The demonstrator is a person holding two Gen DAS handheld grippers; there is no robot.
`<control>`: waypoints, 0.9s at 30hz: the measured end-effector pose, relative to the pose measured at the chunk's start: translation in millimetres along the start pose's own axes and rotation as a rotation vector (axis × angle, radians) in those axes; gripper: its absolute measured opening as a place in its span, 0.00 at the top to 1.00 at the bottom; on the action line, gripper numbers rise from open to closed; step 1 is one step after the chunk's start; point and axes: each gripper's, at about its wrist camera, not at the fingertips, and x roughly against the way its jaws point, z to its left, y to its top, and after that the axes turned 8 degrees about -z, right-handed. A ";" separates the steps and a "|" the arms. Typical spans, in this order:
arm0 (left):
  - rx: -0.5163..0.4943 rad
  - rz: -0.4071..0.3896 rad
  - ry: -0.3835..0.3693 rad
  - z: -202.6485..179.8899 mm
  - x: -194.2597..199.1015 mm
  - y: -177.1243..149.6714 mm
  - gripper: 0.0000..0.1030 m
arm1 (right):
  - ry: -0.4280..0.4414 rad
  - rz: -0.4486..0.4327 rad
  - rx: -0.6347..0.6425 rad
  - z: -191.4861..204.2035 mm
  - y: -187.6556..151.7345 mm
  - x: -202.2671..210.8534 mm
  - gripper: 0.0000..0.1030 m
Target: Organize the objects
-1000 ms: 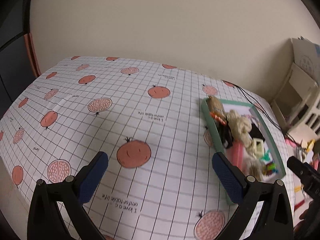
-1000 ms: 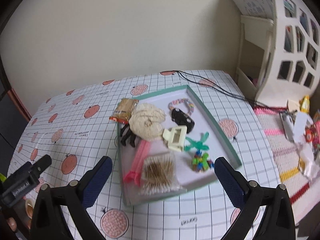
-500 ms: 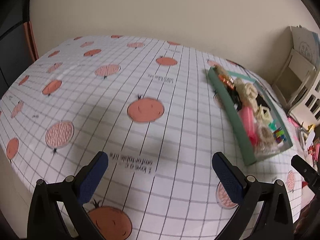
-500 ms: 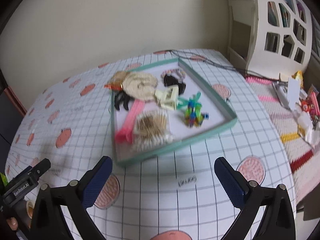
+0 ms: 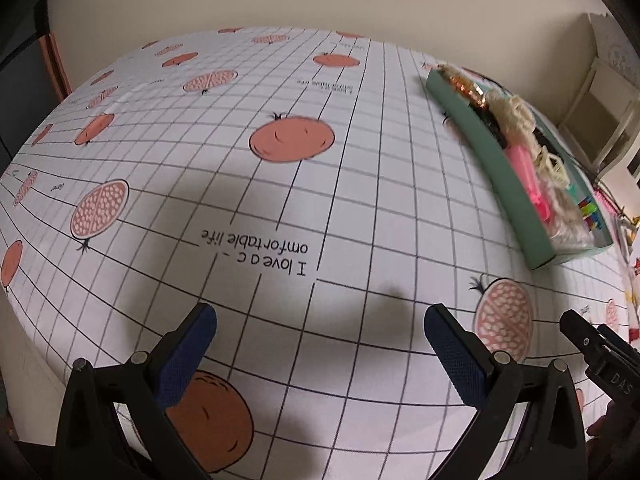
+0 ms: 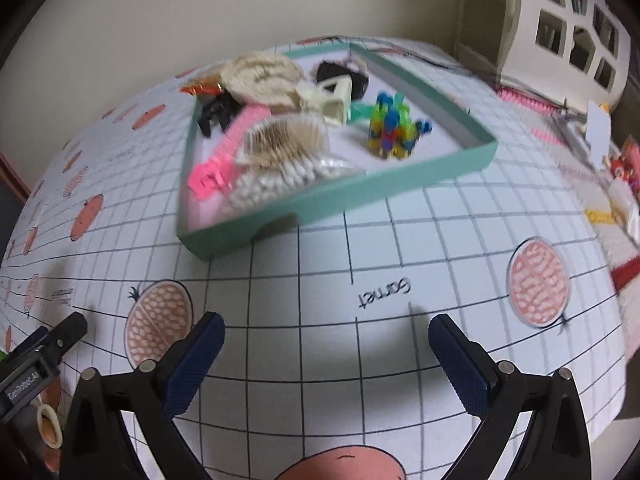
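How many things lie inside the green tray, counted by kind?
In the green tray:
Hair clips: 4 (pink, black, cream, green)
Cotton swab packs: 1
Toothpick packs: 1
Cream knitted pieces: 1
Colourful block toys: 1
Snack packets: 1
Black items at back: 1
Total: 10

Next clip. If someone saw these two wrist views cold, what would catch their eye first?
Probably the teal tray on the far side of the pomegranate-print tablecloth, heaped with small items: a bright multicoloured block toy near its right side and a pink clip with a bag of cotton swabs at its near edge. Both the left gripper and right gripper hang open over bare cloth, holding nothing.
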 end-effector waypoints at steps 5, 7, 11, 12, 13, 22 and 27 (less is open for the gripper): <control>-0.039 -0.026 0.050 -7.3 -3.4 -2.2 0.00 | -0.042 -0.018 0.051 4.8 -4.2 -3.8 0.00; -0.050 -0.038 0.058 -8.6 -4.1 -3.0 0.00 | -0.058 -0.026 0.068 6.1 -4.4 -5.0 0.00; -0.043 -0.061 0.063 -7.6 -4.1 -2.6 0.00 | -0.057 -0.047 0.066 4.6 -5.3 -5.9 0.00; -0.042 -0.070 0.064 -7.5 -3.6 -3.0 0.00 | -0.057 -0.054 0.067 4.5 -6.0 -5.9 0.00; -0.042 -0.077 0.064 -7.5 -3.8 -2.9 0.00 | -0.056 -0.061 0.070 4.3 -5.9 -5.8 0.00; -0.037 -0.115 0.070 -6.8 -3.3 -5.5 0.00 | -0.057 -0.094 0.072 2.8 -1.7 -8.4 0.00; -0.035 -0.124 0.071 -7.4 -3.2 -6.5 0.00 | -0.058 -0.101 0.075 5.4 -4.1 -6.1 0.00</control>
